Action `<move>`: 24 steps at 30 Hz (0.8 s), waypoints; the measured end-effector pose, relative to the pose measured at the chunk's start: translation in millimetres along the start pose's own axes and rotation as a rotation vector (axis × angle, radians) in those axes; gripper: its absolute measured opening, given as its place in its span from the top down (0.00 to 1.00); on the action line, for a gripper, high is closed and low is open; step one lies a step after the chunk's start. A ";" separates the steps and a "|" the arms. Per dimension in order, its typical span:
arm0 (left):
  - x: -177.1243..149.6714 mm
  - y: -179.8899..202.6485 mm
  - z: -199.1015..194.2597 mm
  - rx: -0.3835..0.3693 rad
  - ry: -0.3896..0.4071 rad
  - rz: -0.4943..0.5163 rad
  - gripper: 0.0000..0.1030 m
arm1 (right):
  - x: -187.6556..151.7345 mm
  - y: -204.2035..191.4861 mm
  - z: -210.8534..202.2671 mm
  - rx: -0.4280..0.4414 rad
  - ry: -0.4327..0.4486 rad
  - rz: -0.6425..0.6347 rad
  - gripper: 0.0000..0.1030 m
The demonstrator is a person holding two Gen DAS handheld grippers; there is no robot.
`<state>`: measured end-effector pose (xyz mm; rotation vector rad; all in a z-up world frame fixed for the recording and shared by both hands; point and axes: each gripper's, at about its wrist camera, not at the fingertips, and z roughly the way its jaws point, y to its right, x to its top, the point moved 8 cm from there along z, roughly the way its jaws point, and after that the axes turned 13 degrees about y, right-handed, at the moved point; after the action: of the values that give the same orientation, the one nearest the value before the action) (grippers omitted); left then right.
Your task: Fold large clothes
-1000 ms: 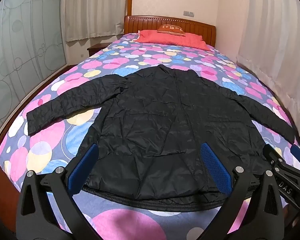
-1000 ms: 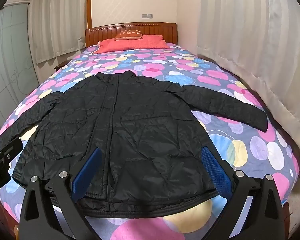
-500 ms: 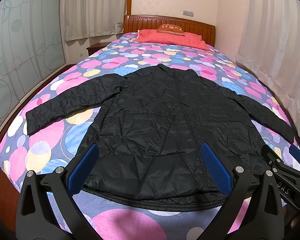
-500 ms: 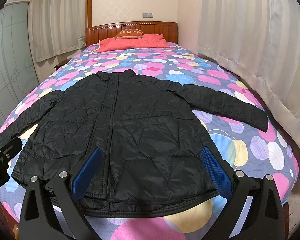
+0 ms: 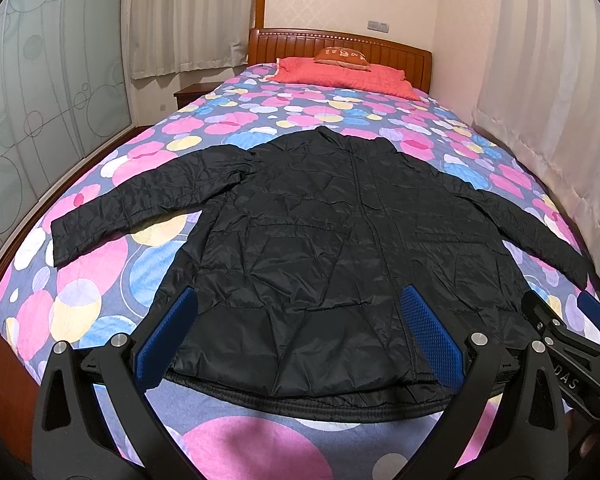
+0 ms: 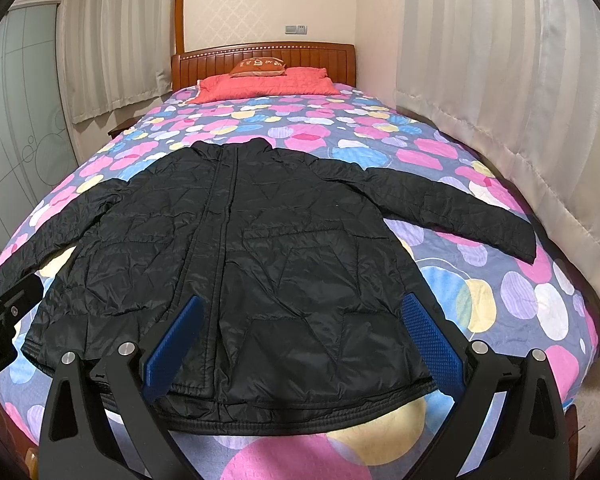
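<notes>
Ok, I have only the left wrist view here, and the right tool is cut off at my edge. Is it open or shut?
Observer: Open. The right wrist view shows the right tool with both blue pads spread wide. It holds nothing and sits over the hem of the black jacket.
Operator: And the hem corner on that side? My own tool hides it.
Observer: The right hem corner lies flat on the bedspread, inside the edge of the bed.
</notes>
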<state>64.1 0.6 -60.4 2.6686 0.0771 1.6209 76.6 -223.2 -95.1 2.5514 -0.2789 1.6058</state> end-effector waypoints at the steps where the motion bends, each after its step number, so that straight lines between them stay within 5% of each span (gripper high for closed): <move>1: 0.4 0.0 -0.1 0.001 0.000 0.000 0.02 | 0.0 -0.1 0.0 0.000 0.000 0.000 0.04; 24: -15.9 -3.2 0.1 0.004 -0.012 -0.009 0.02 | -3.8 -0.7 1.3 0.001 -0.004 -0.002 0.04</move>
<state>56.7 3.0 -74.7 2.6765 0.0929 1.6042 76.3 -222.3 -99.1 2.5553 -0.2757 1.6000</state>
